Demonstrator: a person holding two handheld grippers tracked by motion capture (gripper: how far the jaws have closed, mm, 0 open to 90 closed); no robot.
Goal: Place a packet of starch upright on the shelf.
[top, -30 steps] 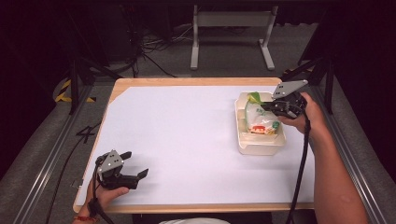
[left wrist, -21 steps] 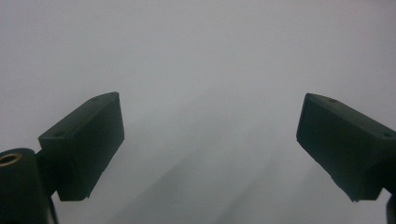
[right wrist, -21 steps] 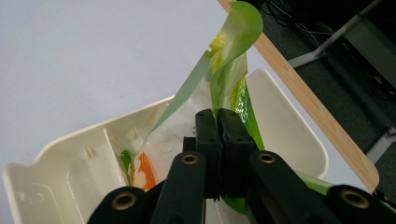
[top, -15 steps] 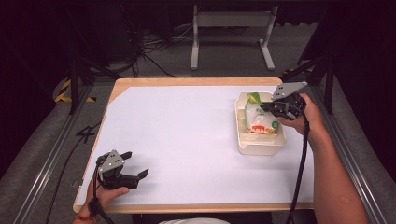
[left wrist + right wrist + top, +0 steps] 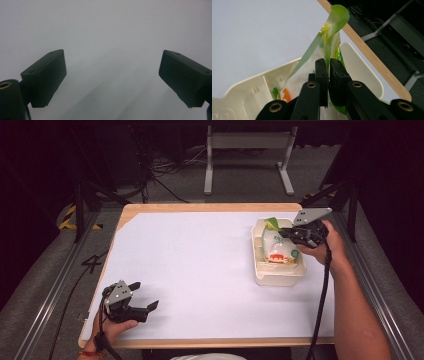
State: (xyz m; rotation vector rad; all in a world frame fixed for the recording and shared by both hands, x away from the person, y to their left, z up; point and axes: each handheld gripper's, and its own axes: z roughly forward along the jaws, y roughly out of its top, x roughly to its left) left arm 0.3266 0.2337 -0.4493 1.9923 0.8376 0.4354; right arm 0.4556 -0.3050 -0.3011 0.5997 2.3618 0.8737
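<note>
A white and green snack bag [image 5: 276,246] lies in a cream plastic tray [image 5: 278,276] at the right side of the table. My right gripper [image 5: 286,233] is shut on the bag's green top edge. In the right gripper view the jaws of the right gripper [image 5: 328,67] pinch the thin green film of the bag [image 5: 329,37] above the tray [image 5: 244,87]. My left gripper [image 5: 147,296] rests at the near left of the white table top, open and holding nothing. In the left gripper view its fingers [image 5: 47,75] stand wide apart over bare white surface.
A white sheet [image 5: 200,265] covers the wooden table, whose edge [image 5: 200,207] shows at the back. A metal stand [image 5: 247,150] and cables lie on the floor beyond. The table's wooden edge [image 5: 372,57] runs close behind the tray.
The right gripper has drawn the bag's top slightly toward the tray's right side. The left gripper has stayed put.
</note>
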